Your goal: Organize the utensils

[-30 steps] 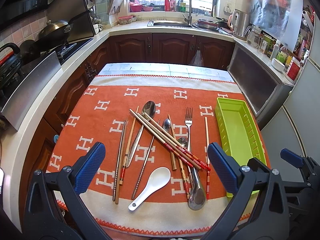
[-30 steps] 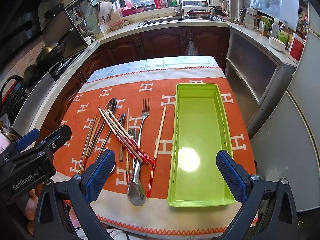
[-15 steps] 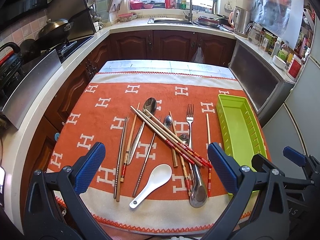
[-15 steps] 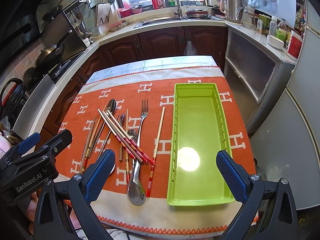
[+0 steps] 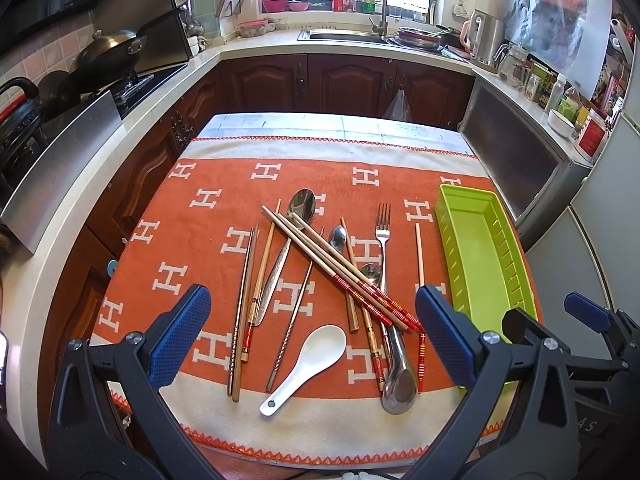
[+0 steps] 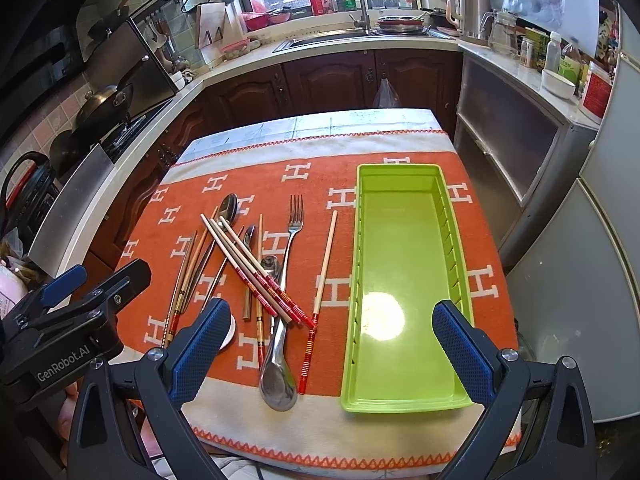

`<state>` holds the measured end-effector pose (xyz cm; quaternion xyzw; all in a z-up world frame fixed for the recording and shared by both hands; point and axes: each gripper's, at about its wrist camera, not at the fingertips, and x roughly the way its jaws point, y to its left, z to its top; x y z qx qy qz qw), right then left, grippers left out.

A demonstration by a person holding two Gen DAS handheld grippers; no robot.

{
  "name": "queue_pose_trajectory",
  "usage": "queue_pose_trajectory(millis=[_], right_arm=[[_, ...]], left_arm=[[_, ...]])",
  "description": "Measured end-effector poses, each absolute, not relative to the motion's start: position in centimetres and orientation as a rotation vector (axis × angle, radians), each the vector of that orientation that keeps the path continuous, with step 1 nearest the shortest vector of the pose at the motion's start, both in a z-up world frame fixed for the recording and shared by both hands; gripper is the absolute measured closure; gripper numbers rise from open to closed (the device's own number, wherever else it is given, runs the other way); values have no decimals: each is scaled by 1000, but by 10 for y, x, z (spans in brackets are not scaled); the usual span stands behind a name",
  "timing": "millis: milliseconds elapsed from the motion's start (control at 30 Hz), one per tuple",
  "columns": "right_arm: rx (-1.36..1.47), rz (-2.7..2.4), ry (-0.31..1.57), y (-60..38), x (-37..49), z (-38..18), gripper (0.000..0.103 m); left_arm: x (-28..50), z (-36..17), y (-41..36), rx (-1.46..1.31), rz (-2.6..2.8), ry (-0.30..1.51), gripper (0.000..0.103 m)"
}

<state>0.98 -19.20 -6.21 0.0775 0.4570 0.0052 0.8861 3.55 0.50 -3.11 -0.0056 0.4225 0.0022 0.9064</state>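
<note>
Both tongs, left [image 5: 312, 334] and right [image 6: 328, 344], were released; the white spoon [image 6: 229, 330] was mostly hidden at lower left.

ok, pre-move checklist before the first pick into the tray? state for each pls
1. Left hand-held gripper open, nothing held: ok.
2. Right hand-held gripper open, nothing held: ok.
3. Green tray upright on the orange cloth, nothing in it: ok.
4. A utensil free to grab alone: ok, the single chopstick beside the tray lies nearly clear of the pile, only its red end close to other tips.
5. Pile untangled: not ok, the red-tipped chopsticks cross over the spoons and the fork.
6. White ceramic spoon reachable: ok in the left view; mostly hidden behind a finger in the right view.
</note>
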Motion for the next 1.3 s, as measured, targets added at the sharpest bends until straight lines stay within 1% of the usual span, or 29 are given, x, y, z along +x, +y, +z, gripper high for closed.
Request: queue_pose_trajectory(millis=[67, 133, 200, 300, 367, 433, 467, 533, 633, 700, 733, 767, 800, 900, 1033, 1100, 1233, 1300], right_arm=[[164, 12, 958, -192, 14, -64, 5], [162, 19, 970, -191, 18, -65, 13], [159, 24, 979, -190, 23, -67, 15], [162, 45, 998, -188, 32, -72, 16], [168, 65, 1016, -186, 40, -76, 20], [182, 83, 1037, -184, 50, -81, 27], [193, 97, 1051, -184, 56, -84, 29], [218, 126, 1079, -183, 71, -92, 38], [231, 162, 1108, -179, 92, -102, 45], [217, 193, 1130, -171, 109, -111, 48], [206, 204, 1147, -167, 118, -116, 49], [201, 220, 1158, -163, 125, -121, 50], [193, 239, 1170, -159, 133, -126, 52], [165, 281, 1220, -147, 154, -145, 61], [132, 317, 1286, -132, 173, -175, 72], [105, 333, 1303, -124, 179, -188, 74], [37, 357, 1321, -107, 188, -210, 79], [21, 368, 1321, -103, 187, -214, 81]], left_arm=[[41, -33, 8, -10, 16, 885, 2], [48, -37, 13, -15, 34, 900, 2], [53, -40, 20, -29, 49, 910, 2], [62, -44, 28, -38, 52, 932, 2], [68, -46, 34, -42, 55, 937, 2], [76, -48, 42, -42, 48, 943, 3], [78, -49, 46, -39, 52, 942, 5], [86, -54, 52, -15, 61, 940, 8], [99, -64, 61, 12, 55, 965, 17], [107, -74, 67, 5, 43, 997, 31], [114, -80, 72, -17, 23, 1026, 34], [118, -85, 76, -37, 9, 1046, 40], [124, -91, 81, -68, -8, 1073, 47], [138, -107, 88, -119, -34, 1128, 60], [154, -128, 88, -189, -95, 1188, 68], [159, -135, 86, -225, -126, 1217, 72], [170, -153, 80, -300, -163, 1263, 74], [177, -162, 76, -344, -178, 1284, 78]])
